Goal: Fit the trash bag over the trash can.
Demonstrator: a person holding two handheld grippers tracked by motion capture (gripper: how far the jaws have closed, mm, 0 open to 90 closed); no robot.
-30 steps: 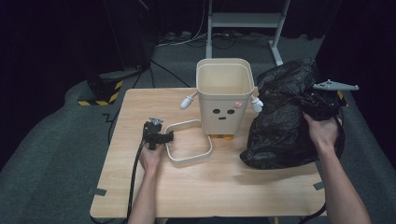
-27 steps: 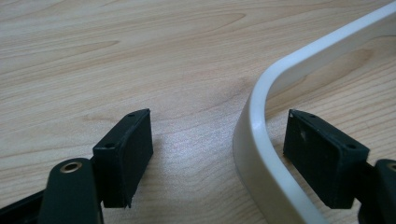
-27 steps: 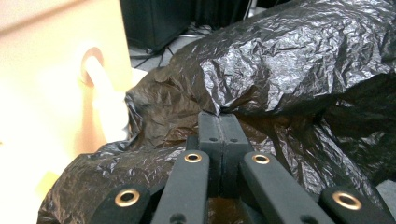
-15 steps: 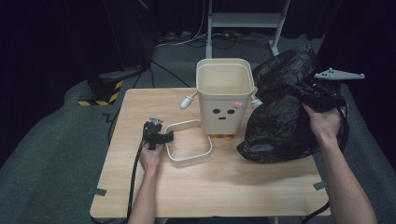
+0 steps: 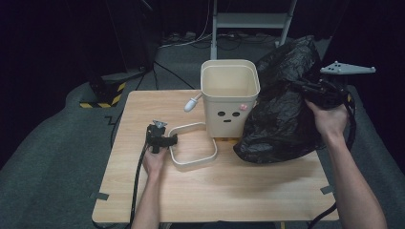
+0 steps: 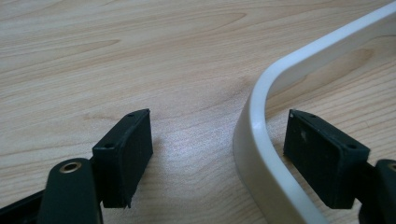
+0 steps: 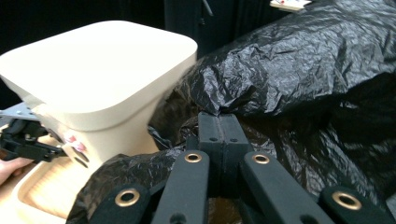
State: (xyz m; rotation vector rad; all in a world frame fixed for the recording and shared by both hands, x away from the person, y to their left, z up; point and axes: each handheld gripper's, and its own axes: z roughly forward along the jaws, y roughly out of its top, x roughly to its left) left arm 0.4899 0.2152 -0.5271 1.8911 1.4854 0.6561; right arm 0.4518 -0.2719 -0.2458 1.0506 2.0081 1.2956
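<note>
Black plastic bag bulges at right edge of tabletop, pressed against beige bin with a face on its front; bag's lower part sits on the wood, top held up. Right gripper jaws clamped together on a fold of the bag, hand on its far right side. Beige frame ring lies flat just in front-left of bin, mid tabletop. Left gripper jaws apart, straddling ring's rim at its left corner, pads not pressing it; resting low on the wood
</note>
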